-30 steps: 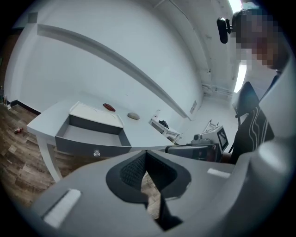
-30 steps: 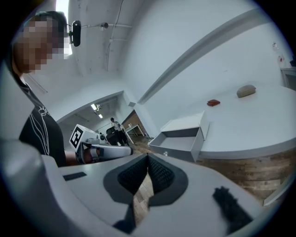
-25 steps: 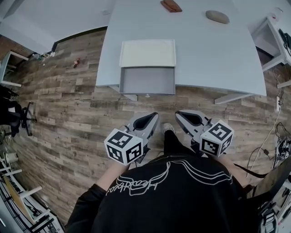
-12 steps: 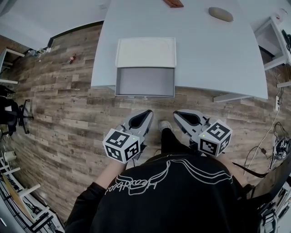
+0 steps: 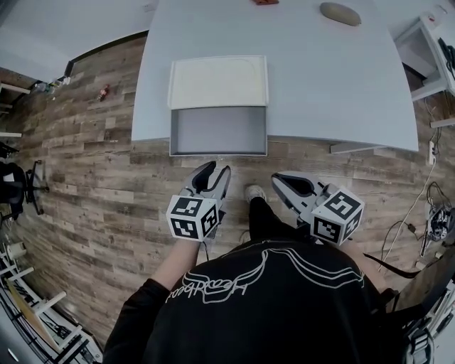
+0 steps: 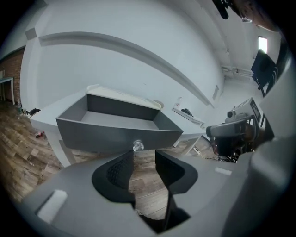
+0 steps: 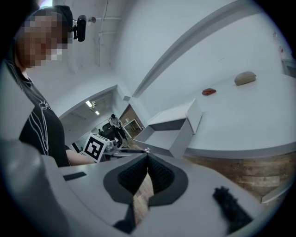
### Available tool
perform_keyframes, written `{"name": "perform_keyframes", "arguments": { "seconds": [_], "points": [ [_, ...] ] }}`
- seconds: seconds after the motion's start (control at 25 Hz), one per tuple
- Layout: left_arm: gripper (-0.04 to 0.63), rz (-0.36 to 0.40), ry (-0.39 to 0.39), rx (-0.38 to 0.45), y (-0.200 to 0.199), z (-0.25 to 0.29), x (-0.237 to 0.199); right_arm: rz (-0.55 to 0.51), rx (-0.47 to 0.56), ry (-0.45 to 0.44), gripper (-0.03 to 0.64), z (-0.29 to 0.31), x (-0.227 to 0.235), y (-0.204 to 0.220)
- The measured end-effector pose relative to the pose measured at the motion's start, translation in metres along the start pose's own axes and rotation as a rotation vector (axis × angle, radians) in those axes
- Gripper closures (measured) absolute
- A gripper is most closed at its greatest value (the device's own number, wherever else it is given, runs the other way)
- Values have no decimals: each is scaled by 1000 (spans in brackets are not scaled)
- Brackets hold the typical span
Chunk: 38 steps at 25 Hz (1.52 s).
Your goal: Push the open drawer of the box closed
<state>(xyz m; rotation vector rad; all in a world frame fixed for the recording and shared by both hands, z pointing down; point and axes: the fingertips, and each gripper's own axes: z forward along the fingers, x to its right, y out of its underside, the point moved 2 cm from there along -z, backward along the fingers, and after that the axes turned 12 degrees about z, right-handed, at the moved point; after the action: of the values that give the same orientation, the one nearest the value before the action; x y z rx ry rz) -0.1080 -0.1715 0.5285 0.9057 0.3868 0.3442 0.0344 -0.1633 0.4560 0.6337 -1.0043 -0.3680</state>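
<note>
Box (image 5: pixel 218 79) with a pale top, standing at the near edge of the white table (image 5: pixel 341 85). Its grey drawer (image 5: pixel 218 131) is pulled out toward the person, and the drawer's front overhangs the table edge above the wooden floor (image 5: pixel 106 178). The small clear knob (image 6: pixel 137 146) on the drawer front is plain in the left gripper view but barely discernible in the head view. The left gripper (image 5: pixel 215 170) is just in front of the drawer face and apart from it; its jaws are opening with nothing between them, and the knob lies just beyond their tips. The right gripper (image 5: pixel 282 179) is off to the drawer's right, its pads meeting at the tips and holding nothing. The floor between grippers and drawer front is open, save a shoe (image 5: pixel 253 192) between the two tools. At the table's far side, well apart from the box, lie a grey oval object (image 5: pixel 340 13) and a red object (image 7: pixel 208 91), which the head view cuts off at its upper edge. The person's torso hides the floor below the marker cubes
</note>
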Motion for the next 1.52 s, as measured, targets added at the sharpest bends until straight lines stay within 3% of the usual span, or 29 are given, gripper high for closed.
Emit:
{"name": "perform_keyframes", "arguments": {
  "seconds": [0.32, 0.48, 1.0, 1.52],
  "points": [
    [463, -6, -30, 11, -7, 7, -7, 17, 1, 15, 609, 1, 11, -5],
    [514, -24, -47, 15, -7, 6, -12, 41, -1, 0, 607, 3, 12, -6],
    [517, -63, -52, 44, -29, 18, -20, 54, -23, 7, 607, 10, 22, -4],
    [517, -40, -79, 56, -57, 54, -50, 68, -32, 38, 607, 10, 46, -9]
  ]
}}
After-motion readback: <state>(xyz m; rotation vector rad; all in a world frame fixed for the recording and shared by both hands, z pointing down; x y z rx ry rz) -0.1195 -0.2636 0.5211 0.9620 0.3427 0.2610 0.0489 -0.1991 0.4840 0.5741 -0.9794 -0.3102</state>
